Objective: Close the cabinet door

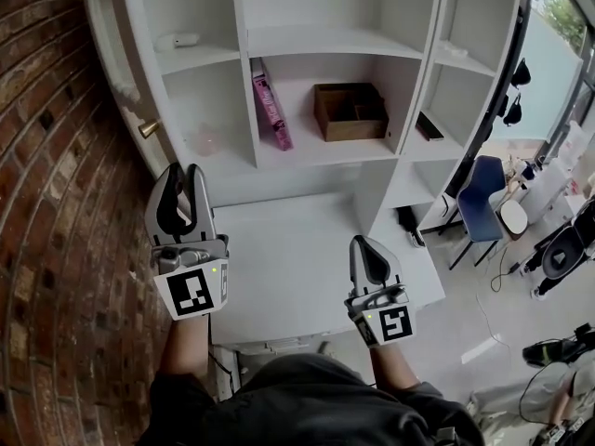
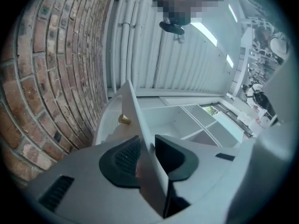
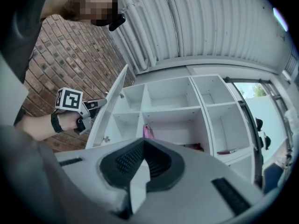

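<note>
The left gripper [image 1: 183, 175] pinches the edge of the white cabinet door [image 1: 113, 54] — the thin edge sits tight between its dark pads. The door stands wide open by the brick wall [image 1: 46, 212], and its gold knob [image 1: 148, 129] shows. The right gripper [image 1: 370, 247] is closed on nothing, in front of the shelves [image 1: 316, 40]. The pink book [image 1: 271, 108] has print — too small to read. The head view cuts off the door's top.
</note>
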Available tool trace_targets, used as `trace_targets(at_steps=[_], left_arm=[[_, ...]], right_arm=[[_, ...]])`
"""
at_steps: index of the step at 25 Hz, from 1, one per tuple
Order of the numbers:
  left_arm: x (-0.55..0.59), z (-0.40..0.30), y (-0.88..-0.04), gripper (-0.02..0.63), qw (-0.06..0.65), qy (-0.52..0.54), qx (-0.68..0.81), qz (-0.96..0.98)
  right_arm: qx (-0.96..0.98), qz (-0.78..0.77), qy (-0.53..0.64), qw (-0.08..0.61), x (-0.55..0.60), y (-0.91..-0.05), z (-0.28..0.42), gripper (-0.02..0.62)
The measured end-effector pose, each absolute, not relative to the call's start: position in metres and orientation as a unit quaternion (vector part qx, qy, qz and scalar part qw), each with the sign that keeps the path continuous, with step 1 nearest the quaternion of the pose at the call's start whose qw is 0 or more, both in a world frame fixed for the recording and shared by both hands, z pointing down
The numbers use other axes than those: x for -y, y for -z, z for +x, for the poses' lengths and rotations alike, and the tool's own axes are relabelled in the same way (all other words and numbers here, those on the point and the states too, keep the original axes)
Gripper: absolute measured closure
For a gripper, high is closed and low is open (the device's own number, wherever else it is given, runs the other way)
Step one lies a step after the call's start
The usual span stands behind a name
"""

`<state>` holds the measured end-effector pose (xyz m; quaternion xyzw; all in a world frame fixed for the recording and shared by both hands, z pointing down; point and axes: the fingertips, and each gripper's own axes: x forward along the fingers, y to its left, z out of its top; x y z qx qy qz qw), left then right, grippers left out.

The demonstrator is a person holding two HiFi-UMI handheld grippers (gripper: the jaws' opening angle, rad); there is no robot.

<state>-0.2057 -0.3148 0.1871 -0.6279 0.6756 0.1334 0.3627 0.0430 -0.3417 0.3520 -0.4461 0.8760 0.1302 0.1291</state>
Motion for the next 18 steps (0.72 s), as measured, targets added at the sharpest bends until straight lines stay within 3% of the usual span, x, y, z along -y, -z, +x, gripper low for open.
trace_targets(at_steps=[18], left_arm=[[0.414, -0.165, -0.192, 0.494, 0.383, -0.109, -0.638, -0.66]], right_arm=[[-0.858, -0.484, -0.119, 0.124, 0.363, -0.362, 0.084, 0.595]])
